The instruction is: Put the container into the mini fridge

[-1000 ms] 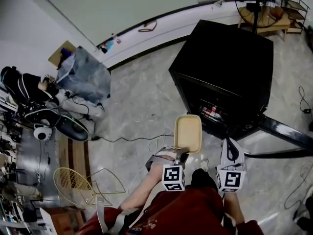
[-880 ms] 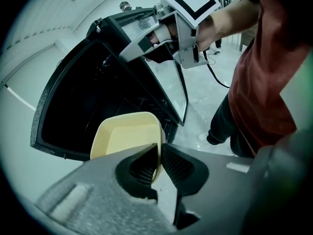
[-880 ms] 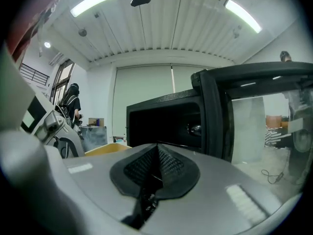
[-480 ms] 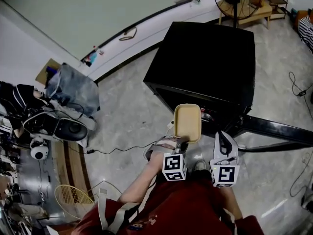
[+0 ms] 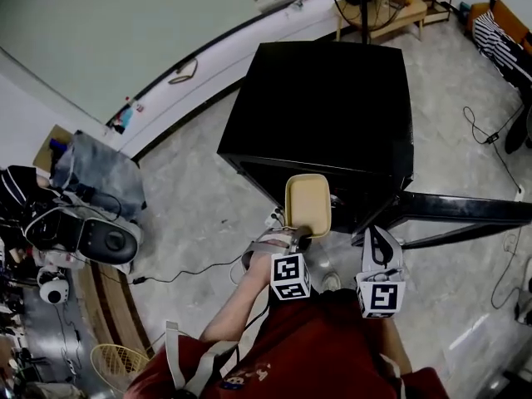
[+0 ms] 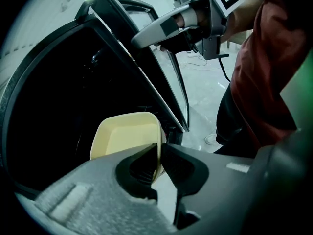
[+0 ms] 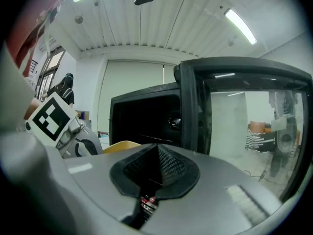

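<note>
Left tongs pinch the pale yellow, round-cornered container by its rim; right tongs closed, empty

Black cable crosses floor; grey bag, perhaps.

Left gripper reaches forward off the bare left forearm, jaws pinched on the container's near rim. Right gripper (just beside it) points forward, jaws together, holding nothing.

readable text: none | brands, labels: none — numbers: none
</note>
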